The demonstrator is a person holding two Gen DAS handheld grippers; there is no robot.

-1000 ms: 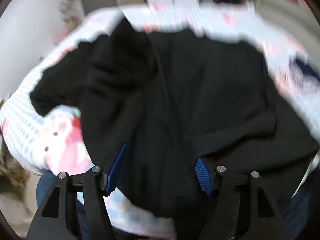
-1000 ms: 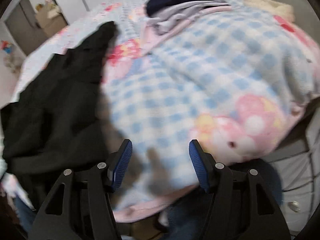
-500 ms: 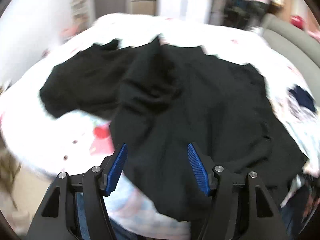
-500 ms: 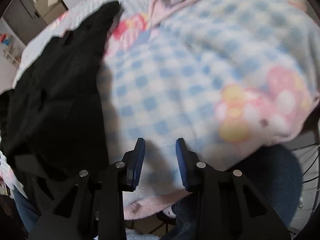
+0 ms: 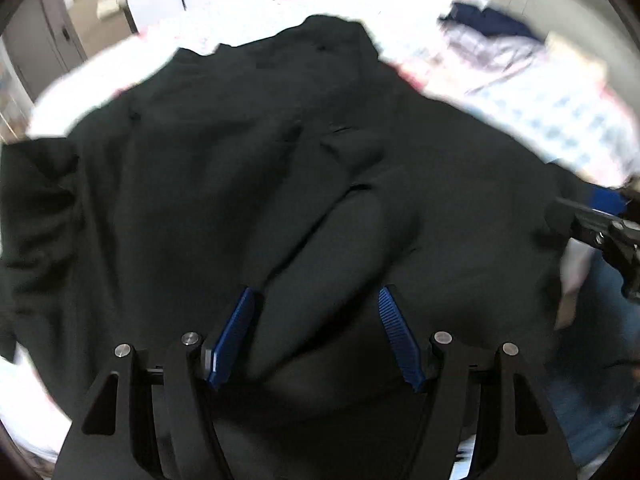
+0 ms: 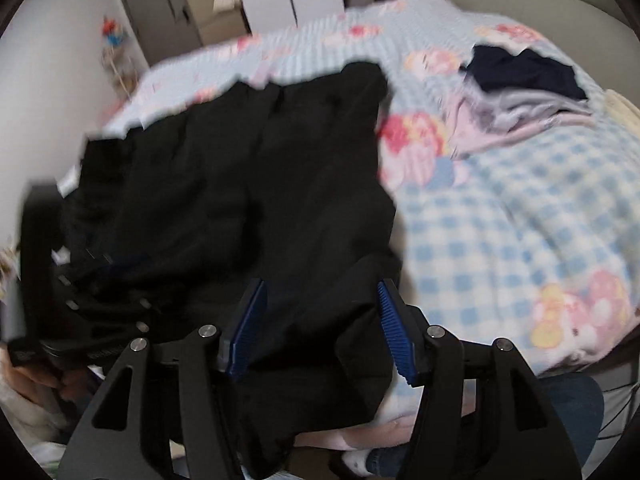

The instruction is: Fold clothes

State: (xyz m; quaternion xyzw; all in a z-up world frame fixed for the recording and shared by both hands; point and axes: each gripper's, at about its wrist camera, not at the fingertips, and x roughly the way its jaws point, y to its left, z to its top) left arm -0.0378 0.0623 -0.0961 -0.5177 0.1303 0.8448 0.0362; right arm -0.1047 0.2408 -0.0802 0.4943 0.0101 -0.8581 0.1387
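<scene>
A black garment lies spread and creased over a bed, its near hem hanging over the front edge. My left gripper hovers open above the near middle of the cloth, a raised fold running up between its blue pads. The right wrist view shows the same black garment filling the left half. Open as well, my right gripper stands over the garment's near right corner, where the cloth drapes off the bed. The right gripper's body shows at the left view's right edge.
A blue checked blanket with pink and yellow figures covers the bed. A pile of clothes, dark navy on pale lilac, sits at the far right. Doors and a cabinet stand behind. A person's jeans show below the bed edge.
Both grippers have swung toward the garment's near edge. The right gripper moved left from the blanket to the garment's corner and opened wider. The left gripper shifted right across the cloth.
</scene>
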